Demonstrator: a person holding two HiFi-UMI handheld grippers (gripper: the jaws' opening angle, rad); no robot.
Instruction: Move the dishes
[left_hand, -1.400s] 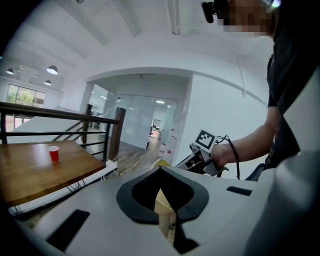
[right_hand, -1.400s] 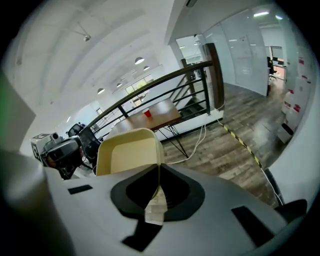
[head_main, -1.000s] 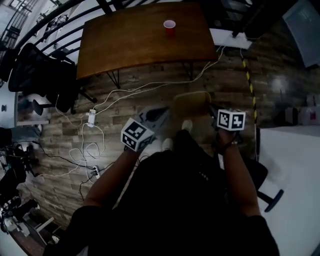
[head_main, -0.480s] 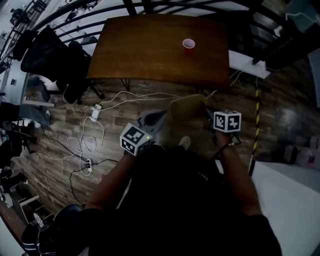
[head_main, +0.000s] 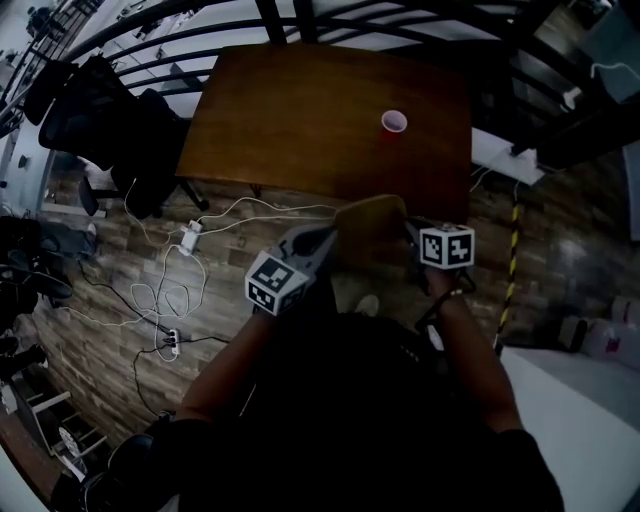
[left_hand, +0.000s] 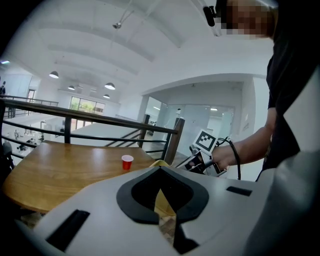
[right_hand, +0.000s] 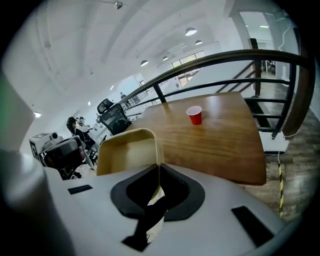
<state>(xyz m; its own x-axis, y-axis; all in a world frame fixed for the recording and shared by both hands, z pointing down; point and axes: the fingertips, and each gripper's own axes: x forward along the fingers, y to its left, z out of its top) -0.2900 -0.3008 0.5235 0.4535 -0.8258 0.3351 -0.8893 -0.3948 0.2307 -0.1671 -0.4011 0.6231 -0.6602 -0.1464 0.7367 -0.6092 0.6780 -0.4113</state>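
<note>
— Slipping is the worry, I'd judge: the left tool (left_hand: 161, 172) pinches only a thin edge of the dish (head_main: 368, 212), so a tilt or an uneven pull could work it loose.
— And where is it now?
— In the air between both tools, just short of the bench (head_main: 290, 120). The right tool (right_hand: 159, 170) is clamped on its rim.
— Counts?
— Two tools, one dish, one bench, one red cup (head_main: 394, 122). A careless set-down might knock that cup.
</note>
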